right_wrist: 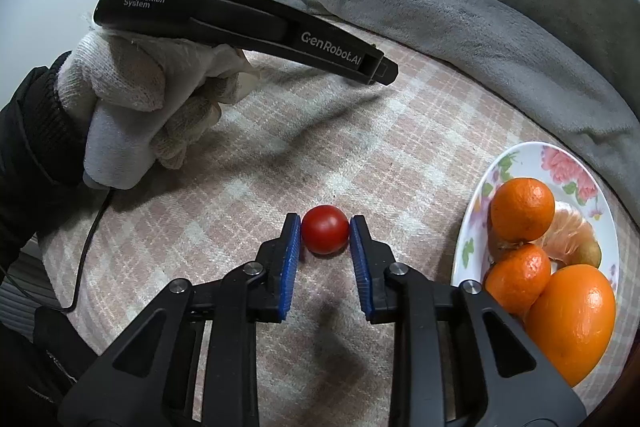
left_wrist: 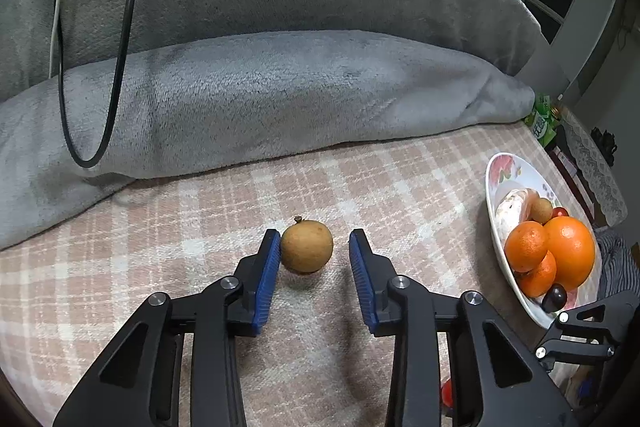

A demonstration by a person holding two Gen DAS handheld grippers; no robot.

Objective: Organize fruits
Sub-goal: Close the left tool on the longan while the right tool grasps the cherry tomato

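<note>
Left wrist view: the left claw [left_wrist: 313, 247] is spread around a brown fruit [left_wrist: 306, 246] on the checked bed cover [left_wrist: 200, 211], one pad touching. The plate [left_wrist: 496, 187], far right, already holds several fruits.

Right wrist view: the right claw [right_wrist: 325, 235] pinches a red tomato [right_wrist: 325, 235], not yet plated.

I see a glossy red tomato [right_wrist: 325, 235] and a matt, rough-skinned brown fruit [left_wrist: 307, 246] on nubbly checked cloth [left_wrist: 200, 227]; fleecy grey blanket [left_wrist: 256, 95] along its far edge; glazed floral plate [right_wrist: 532, 157].
</note>
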